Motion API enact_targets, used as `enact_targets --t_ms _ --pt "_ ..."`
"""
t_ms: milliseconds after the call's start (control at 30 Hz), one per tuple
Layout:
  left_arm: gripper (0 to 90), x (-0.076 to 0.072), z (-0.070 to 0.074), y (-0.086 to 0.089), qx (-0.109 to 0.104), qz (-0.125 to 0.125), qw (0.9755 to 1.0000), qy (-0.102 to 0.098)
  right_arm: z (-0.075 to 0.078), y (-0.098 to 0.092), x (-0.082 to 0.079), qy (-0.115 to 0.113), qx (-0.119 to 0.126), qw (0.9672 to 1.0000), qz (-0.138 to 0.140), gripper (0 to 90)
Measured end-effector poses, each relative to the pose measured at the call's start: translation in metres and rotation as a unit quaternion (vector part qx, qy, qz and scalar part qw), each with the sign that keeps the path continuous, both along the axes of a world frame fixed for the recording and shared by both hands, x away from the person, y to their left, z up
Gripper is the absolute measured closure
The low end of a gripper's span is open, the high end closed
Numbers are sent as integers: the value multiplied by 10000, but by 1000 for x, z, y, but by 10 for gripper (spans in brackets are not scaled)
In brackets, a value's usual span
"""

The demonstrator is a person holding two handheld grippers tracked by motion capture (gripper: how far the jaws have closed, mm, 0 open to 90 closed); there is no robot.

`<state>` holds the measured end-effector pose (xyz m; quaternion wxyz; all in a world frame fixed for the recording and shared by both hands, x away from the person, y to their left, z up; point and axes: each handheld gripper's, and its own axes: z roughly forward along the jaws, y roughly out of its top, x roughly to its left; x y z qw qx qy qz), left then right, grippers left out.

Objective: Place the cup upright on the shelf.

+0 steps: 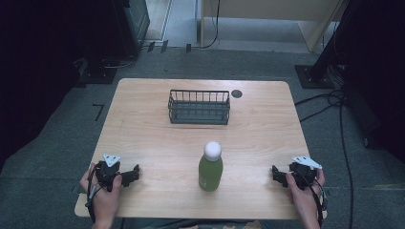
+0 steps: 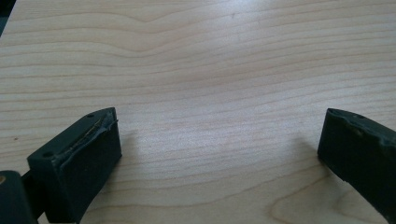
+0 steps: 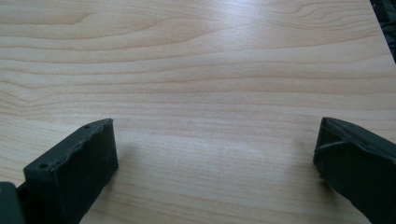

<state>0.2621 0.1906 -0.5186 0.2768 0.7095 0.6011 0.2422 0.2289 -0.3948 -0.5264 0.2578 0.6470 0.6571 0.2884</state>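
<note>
A green plastic bottle with a round white cap (image 1: 210, 166) stands upright on the pale wooden bench (image 1: 153, 138), between the left gripper (image 1: 131, 174) and right gripper (image 1: 278, 174). Both rest with jaws spread and empty, roughly equally near, pointing inward toward it.

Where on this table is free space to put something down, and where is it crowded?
Bare wood lies left and right of the wire basket, and between the basket and the green bottle. Smaller free patches lie between the bottle and each tool: left tool, right tool. It is tightest at the near edge, around the bottle and hands.
</note>
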Motion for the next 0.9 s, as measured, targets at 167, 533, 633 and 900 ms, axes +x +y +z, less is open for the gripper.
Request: enact_targets --t_ms 167,533,633,900 --pt "0 0 0 0 0 0 10000 0 7 7 -4 -288 -32 9996 -1 0" --pt "0 0 0 0 0 1 10000 -1 46 40 -24 -825 433 9919 860 0" --pt "0 0 0 0 2 0 10000 0 56 48 -28 -894 559 9878 1143 0" --pt "0 0 0 0 -6 17 10000 -7 74 86 -41 -1123 615 9732 1908 0"
